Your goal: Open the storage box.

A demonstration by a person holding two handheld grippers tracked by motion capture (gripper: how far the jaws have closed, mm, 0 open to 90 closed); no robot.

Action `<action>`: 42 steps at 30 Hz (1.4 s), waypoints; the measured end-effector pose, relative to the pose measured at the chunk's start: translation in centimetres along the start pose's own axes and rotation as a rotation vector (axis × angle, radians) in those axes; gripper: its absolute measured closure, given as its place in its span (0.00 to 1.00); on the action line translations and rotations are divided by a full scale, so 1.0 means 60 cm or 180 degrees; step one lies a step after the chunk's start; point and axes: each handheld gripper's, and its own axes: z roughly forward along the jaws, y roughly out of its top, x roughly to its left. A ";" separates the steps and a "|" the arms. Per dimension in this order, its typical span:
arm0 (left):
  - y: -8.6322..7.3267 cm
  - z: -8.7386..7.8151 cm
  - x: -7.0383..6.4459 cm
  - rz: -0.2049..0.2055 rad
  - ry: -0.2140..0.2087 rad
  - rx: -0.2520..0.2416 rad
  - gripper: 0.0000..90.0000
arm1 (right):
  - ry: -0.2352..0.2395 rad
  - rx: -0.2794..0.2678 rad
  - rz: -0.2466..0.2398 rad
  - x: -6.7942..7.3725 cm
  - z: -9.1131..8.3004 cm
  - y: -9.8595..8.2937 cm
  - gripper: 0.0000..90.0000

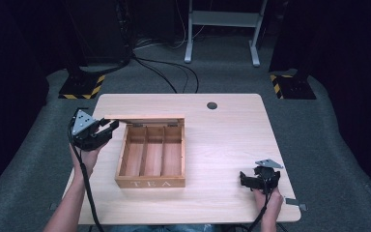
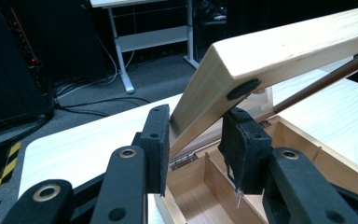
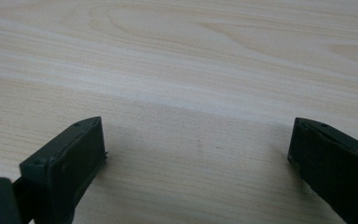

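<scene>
Wooden tea box (image 1: 150, 157) sits mid-table, its stiff, light-looking hinged lid (image 2: 279, 56) pinched at the corner by the left gripper (image 2: 196, 140) around 10 o'clock, right gripper (image 3: 196, 158) gaping idle at 4.

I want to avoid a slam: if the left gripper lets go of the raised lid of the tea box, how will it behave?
The lid looks like rigid wood, so it probably will not flex. It is hinged at the back and tilted over the tea box, so it may drop shut once the left gripper releases it.
</scene>
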 end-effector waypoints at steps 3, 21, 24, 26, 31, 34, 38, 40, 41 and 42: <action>0.000 0.000 0.000 0.0005 0.0001 0.0001 0.69 | 0.0000 -0.0001 -0.0001 0.000 0.000 0.000 0.04; -0.001 -0.002 0.000 0.0026 -0.0012 0.0013 0.69 | 0.0000 0.0000 0.0000 0.000 0.000 0.000 0.04; 0.000 -0.002 0.000 0.0028 -0.0012 0.0019 0.69 | 0.0000 -0.0001 0.0000 0.000 0.000 0.000 0.04; 0.000 -0.001 0.000 0.0028 -0.0011 0.0017 0.69 | 0.0000 0.0000 0.0000 0.000 0.000 0.000 0.04; 0.000 -0.002 0.000 0.0036 -0.0008 0.0026 0.69 | 0.0000 -0.0002 0.0001 0.000 0.000 0.000 0.04; 0.000 -0.002 0.000 0.0042 -0.0009 0.0028 0.69 | 0.0000 0.0000 0.0000 0.000 0.000 0.000 0.04; 0.000 -0.002 0.000 0.0041 -0.0009 0.0028 0.69 | 0.0001 0.0000 0.0000 0.000 0.000 0.000 0.04; 0.000 -0.002 0.000 0.0045 -0.0009 0.0030 0.69 | 0.0000 0.0000 0.0001 0.000 0.000 0.000 0.04; 0.000 -0.002 -0.001 0.0047 -0.0010 0.0032 0.69 | 0.0000 0.0000 0.0000 0.000 0.000 0.000 0.04; -0.001 -0.002 -0.001 0.0049 -0.0007 0.0027 0.69 | 0.0001 -0.0001 0.0000 0.000 0.000 0.000 0.04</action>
